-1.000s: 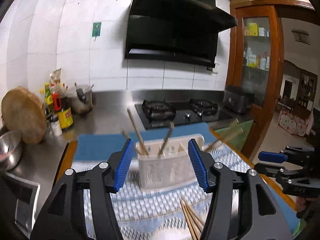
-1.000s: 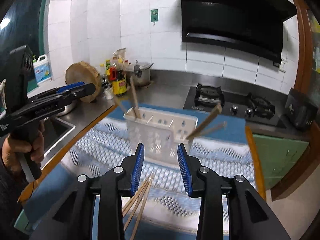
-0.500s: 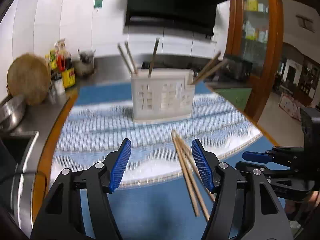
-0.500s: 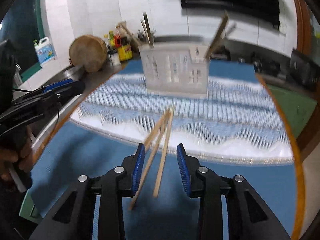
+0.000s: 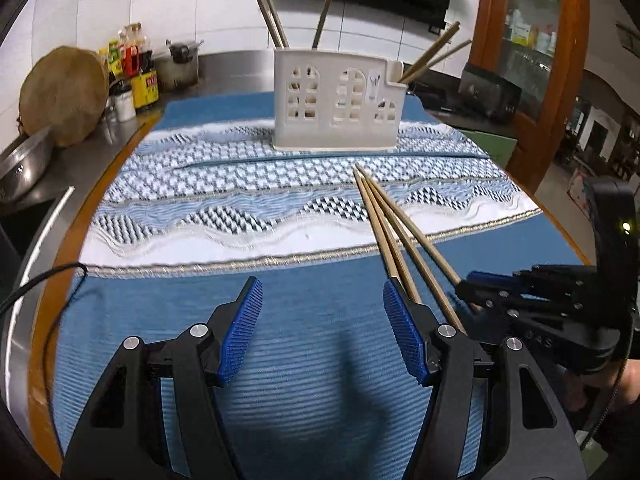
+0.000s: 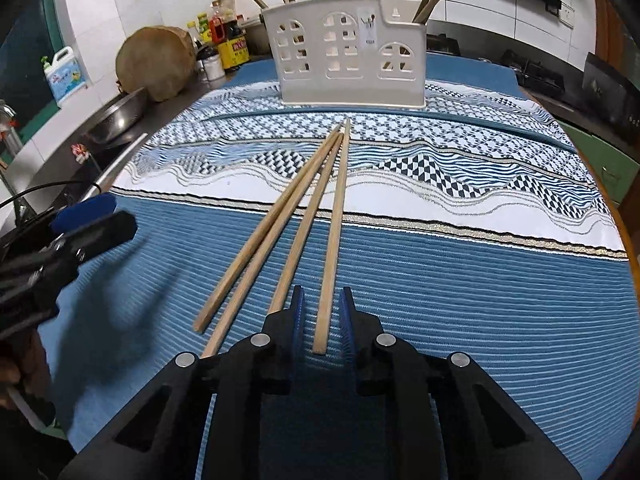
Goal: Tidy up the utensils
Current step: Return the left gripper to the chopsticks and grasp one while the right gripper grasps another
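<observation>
A white utensil holder with cut-out windows stands on the patterned cloth, with several wooden chopsticks upright in it; it also shows in the right wrist view. Several loose wooden chopsticks lie fanned on the blue mat, also seen in the left wrist view. My right gripper is low over the mat, its jaws narrowly apart around the near end of the rightmost chopstick. My left gripper is open and empty, left of the chopsticks.
A blue mat and patterned cloth cover the counter. A round wooden block, sauce bottles and a metal bowl sit at the left. A gas hob is at the far right.
Both grippers have pulled back from the holder and dropped low over the mat. The right jaws have narrowed around the end of one loose chopstick.
</observation>
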`<state>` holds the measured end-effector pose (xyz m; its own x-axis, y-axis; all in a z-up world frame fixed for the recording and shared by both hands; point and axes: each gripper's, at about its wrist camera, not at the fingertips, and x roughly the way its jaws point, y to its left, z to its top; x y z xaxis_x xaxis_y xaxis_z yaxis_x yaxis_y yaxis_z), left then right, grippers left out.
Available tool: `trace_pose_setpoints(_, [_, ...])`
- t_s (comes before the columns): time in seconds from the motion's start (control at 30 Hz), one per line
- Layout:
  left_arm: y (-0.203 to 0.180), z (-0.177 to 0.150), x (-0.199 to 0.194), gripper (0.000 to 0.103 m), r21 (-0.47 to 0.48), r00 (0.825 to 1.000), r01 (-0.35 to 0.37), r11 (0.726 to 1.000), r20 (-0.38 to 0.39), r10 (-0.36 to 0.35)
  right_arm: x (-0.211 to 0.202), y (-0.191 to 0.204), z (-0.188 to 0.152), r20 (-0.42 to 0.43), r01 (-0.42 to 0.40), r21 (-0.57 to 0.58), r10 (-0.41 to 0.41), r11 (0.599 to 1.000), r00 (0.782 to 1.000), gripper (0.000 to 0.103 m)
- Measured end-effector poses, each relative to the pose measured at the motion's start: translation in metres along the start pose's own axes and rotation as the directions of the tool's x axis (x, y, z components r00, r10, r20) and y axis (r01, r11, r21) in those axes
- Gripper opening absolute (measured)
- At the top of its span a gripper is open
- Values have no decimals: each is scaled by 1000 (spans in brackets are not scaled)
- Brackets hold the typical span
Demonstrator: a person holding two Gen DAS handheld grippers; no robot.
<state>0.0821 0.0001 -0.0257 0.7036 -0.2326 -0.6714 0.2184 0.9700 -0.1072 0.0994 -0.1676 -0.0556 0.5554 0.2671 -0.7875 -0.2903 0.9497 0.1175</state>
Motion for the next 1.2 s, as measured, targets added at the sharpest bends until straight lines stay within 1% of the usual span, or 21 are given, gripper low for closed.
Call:
trace_pose_setpoints(0.13, [-9,-8,8,63,13,999,20,1000,-30,-20,1,2,0,1,35,-22,-35,999,999,8])
trace_pose_setpoints(0.37, [-28,-12,26,61,40,996,40,998,-82,-37,-8,-7,-6,14,72,-25,-71,997,997,7])
trace_pose_setpoints(0.5, [-34,-12,37,55,47,993,39,998,-109,-34,-15,-16,-11,18,77,-9,-77,997,997,7])
trace_pose_setpoints(0.67, [-42,-11,50,52,54,989,32,998,-143,-23,-18,-21,-16,18,70,3,-70,998,997,7])
trace_pose_setpoints(0.73, [-44,-11,53,51,65,989,12,998,-146,-2,-18,-22,-19,17,65,11,-65,998,998,7])
trace_pose_setpoints(0.83, [-46,-9,55,48,79,989,-19,997,-147,31,-17,-22,-20,16,62,16,-62,998,998,7])
trace_pose_setpoints(0.97, [-38,-7,56,47,85,986,-73,994,-142,84,-18,-22,-20,18,59,18,-59,998,998,7])
trace_pose_setpoints(1.1, [-30,-4,56,47,64,985,-83,995,-143,91,-17,-21,-20,19,57,22,-58,998,998,7])
trace_pose_setpoints(1.13, [-29,-4,56,46,53,987,-75,996,-141,82,-17,-21,-20,20,57,23,-57,998,998,7])
trace_pose_setpoints(1.2, [-32,-3,56,45,41,990,-31,999,-138,37,-17,-20,-20,22,57,24,-58,998,998,8])
